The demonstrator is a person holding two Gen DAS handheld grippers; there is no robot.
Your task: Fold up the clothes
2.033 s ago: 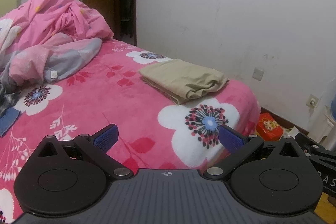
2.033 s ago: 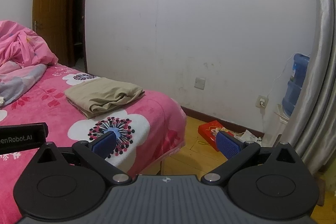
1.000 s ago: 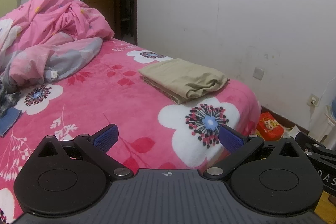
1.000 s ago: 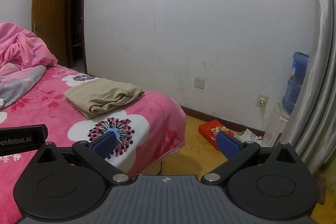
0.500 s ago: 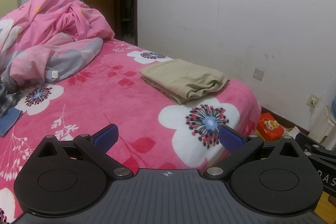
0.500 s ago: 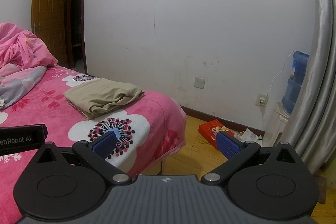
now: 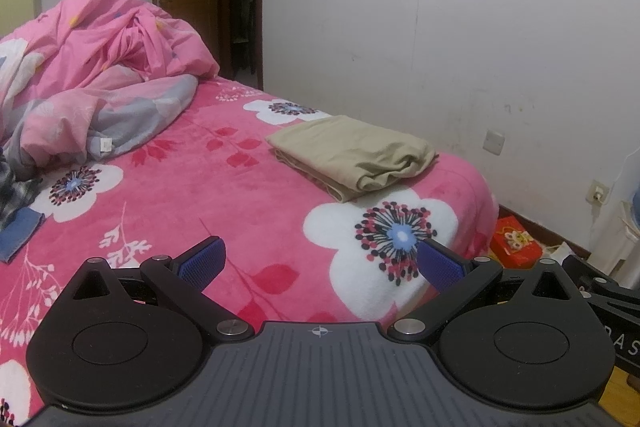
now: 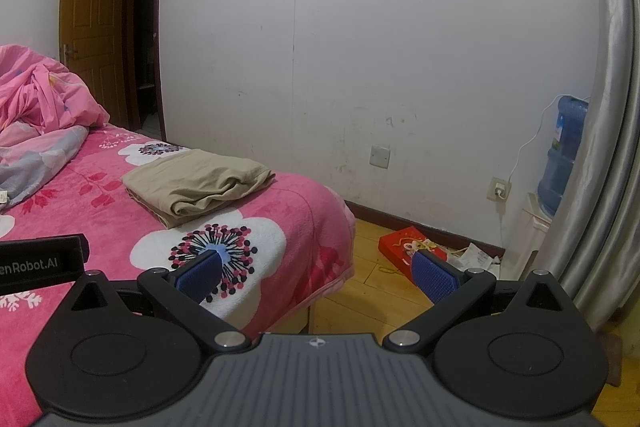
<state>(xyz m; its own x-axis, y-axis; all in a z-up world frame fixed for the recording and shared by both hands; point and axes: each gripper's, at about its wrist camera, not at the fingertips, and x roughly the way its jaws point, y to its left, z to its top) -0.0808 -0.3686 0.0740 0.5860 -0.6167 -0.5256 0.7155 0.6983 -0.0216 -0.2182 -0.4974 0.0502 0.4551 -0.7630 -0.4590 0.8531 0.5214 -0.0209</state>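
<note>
Left wrist view: the left gripper (image 7: pixel 320 261) hangs level over the near part of the bed (image 7: pixel 248 203), its 2 blue pads (image 7: pixel 202 261) spread wide with nothing between them. Bare pink blanket fills the stretch straight ahead. Beyond it, slightly right of the fingers, the folded beige garment (image 7: pixel 352 155) lies flat close to the bed's far right corner, just short of the edge where the blanket drops to the floor. Far left, a crumpled pink quilt (image 7: pixel 100 83) is heaped up; a dark plaid cloth (image 7: pixel 12 187), possibly more clothing, shows at the left border.

Right wrist view: the right gripper (image 8: pixel 318 273), also spread wide and holding nothing, straddles the bed's right edge; wood floor (image 8: pixel 360 291) lies ahead, with a red box (image 8: pixel 404 247) near the wall.
</note>
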